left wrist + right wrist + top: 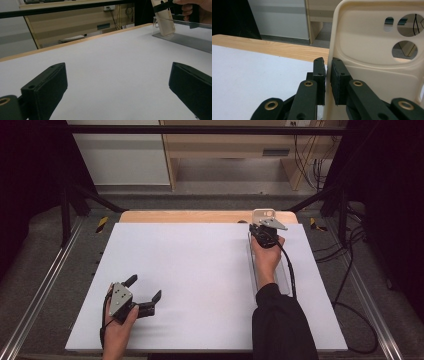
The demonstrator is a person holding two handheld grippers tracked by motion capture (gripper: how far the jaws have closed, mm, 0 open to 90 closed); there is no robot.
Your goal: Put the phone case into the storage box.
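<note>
A cream phone case with round camera cut-outs stands upright at the far right of the white sheet. My right gripper is shut on its side wall; in the right gripper view the two black pads pinch the thin edge of the case. In the left gripper view the case hangs over the far end of a clear rail with the right gripper on it. My left gripper rests near the front left of the sheet, jaws wide open with nothing between them.
A long clear rail or stand lies along the right side of the sheet, under my right forearm. The wooden table edge shows beyond the sheet. Cables trail on the floor at the right.
</note>
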